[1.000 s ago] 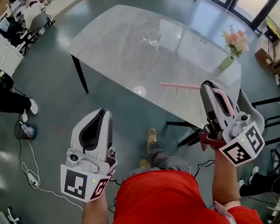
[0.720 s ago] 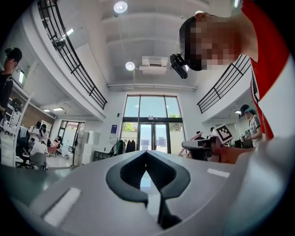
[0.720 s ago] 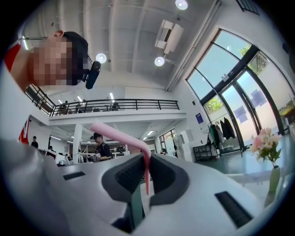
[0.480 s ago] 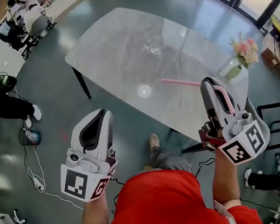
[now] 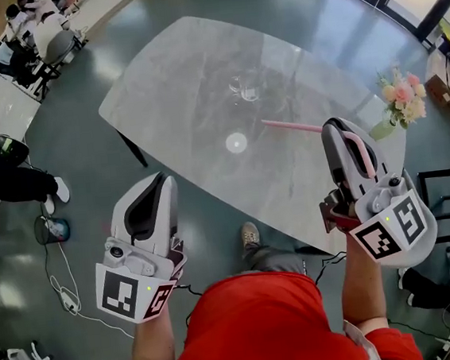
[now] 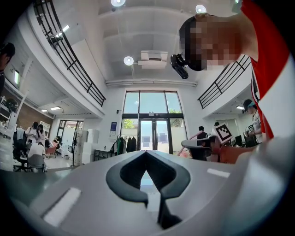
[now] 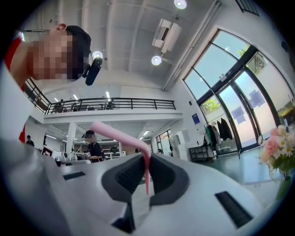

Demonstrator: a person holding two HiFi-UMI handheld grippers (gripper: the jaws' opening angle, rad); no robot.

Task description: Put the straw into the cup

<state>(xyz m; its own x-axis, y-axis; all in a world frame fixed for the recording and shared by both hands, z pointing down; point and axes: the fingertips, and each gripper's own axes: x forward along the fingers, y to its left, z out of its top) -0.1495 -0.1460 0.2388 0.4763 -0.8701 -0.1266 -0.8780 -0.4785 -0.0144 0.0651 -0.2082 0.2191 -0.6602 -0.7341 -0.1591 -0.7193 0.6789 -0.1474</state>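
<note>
A clear glass cup (image 5: 245,88) stands near the middle of the grey marble table (image 5: 175,84). My right gripper (image 5: 336,129) is over the table's near edge and shut on a pink bendy straw (image 5: 307,127). The straw's long part sticks out to the left, toward the cup but well short of it. In the right gripper view the straw (image 7: 146,171) is pinched upright between the dark pads of my right gripper (image 7: 146,157), bending up and left above them. My left gripper (image 5: 163,180) hangs off the table over the floor, its jaws (image 6: 146,153) shut with nothing in them.
A vase of pink and white flowers (image 5: 399,98) stands at the table's right end, and shows as the flowers (image 7: 279,146) in the right gripper view. A bright light spot (image 5: 236,143) lies on the tabletop. Desks and seated people (image 5: 33,31) fill the far left, with cables (image 5: 58,280) on the floor.
Both grippers have moved forward toward the table. The table and cup now sit lower and nearer in the head view, and the right gripper has come over the near edge. Both grips are unchanged.
</note>
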